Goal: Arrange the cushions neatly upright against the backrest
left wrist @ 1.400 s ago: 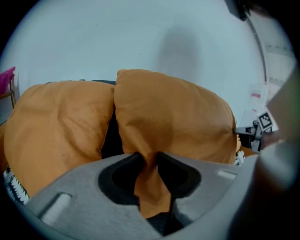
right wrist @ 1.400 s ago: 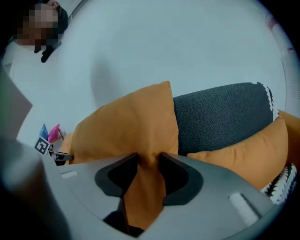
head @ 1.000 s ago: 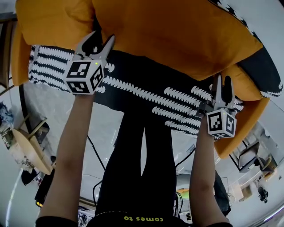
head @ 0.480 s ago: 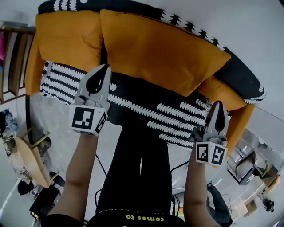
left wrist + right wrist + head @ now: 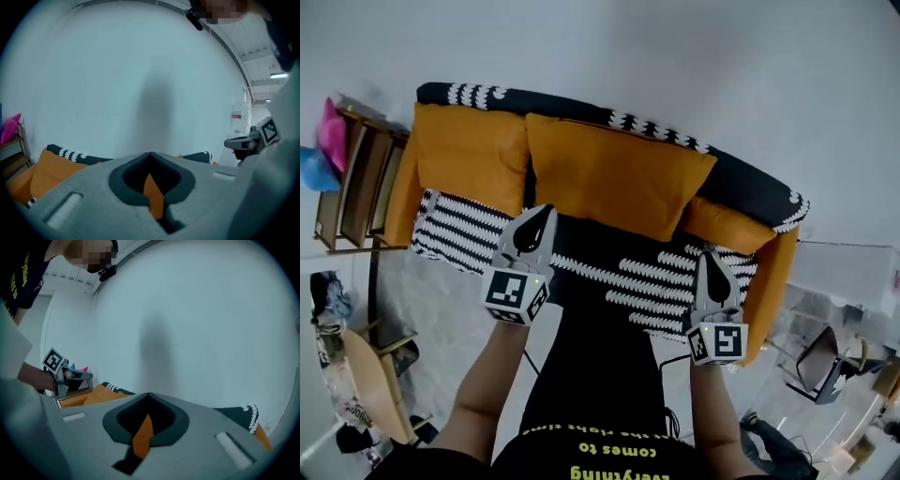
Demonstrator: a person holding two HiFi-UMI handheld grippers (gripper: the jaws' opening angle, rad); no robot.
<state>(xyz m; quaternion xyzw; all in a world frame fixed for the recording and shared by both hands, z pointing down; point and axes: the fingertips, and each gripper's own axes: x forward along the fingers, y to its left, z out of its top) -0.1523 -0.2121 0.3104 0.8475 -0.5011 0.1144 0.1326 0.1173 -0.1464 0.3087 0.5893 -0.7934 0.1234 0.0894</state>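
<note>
Shelf (image 5: 356, 178) at far left: pink thing (image 5: 333, 131) and blue thing (image 5: 314, 171) on its top.

Left arm reaches forward from bottom of the head view, forearm bare. Left gripper (image 5: 542, 214) is held out in front of the sofa (image 5: 750, 192) and aims a bit below level toward the wall. In the head view it sits over the seat (image 5: 459, 234), under the gap between the left cushion (image 5: 473, 159) and the middle cushion (image 5: 619, 173). Its tongs are closed tip to tip with nothing in them. Its own view shows only a sliver of orange through the slot behind the tips.

The sofa holds three orange cushions, all resting on the backrest. Left one stands at the left end. The big middle one is just beside it, edges overlapping. Right cushion (image 5: 727, 225) is small, at the right end, partly behind the middle one's corner.

Right arm is stretched out the same way. Right gripper (image 5: 710, 255) sits over the seat's right front, below the right cushion, well apart from the left gripper. Its tongs are also closed and empty, touching no cushion.
</note>
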